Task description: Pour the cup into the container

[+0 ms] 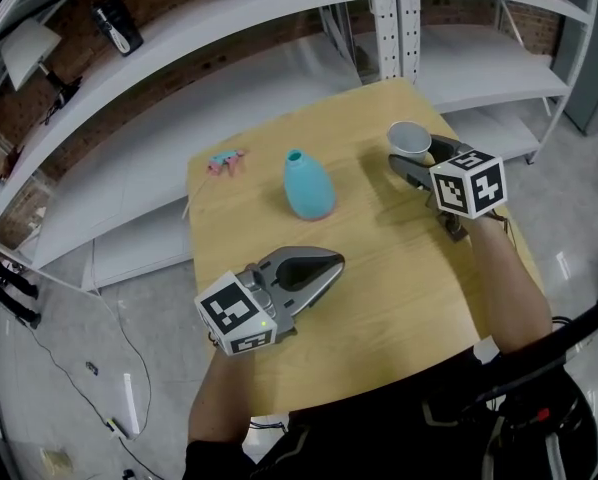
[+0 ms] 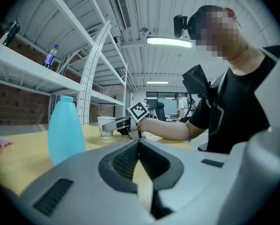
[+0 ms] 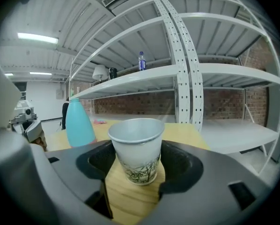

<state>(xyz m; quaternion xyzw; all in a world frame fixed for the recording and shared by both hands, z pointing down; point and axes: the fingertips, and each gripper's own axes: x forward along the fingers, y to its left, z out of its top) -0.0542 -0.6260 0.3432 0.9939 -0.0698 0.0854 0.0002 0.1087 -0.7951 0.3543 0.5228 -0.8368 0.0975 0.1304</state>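
A white paper cup (image 1: 409, 140) with a green print stands upright on the wooden table (image 1: 379, 268) at the far right. My right gripper (image 1: 411, 153) reaches in from the right, one jaw on each side of the cup and shut on it. In the right gripper view the cup (image 3: 136, 149) fills the space between the jaws of this gripper (image 3: 135, 162). The container, a light-blue bottle-shaped vase (image 1: 308, 186), stands at the table's middle, left of the cup. My left gripper (image 1: 334, 261) rests low near the front left, shut and empty, tips towards the vase (image 2: 65, 130).
A small pink object (image 1: 226, 161) lies at the table's far left corner. White metal shelving (image 1: 279, 78) runs behind the table, with a bottle (image 3: 141, 60) on an upper shelf. The table's edges are close on every side.
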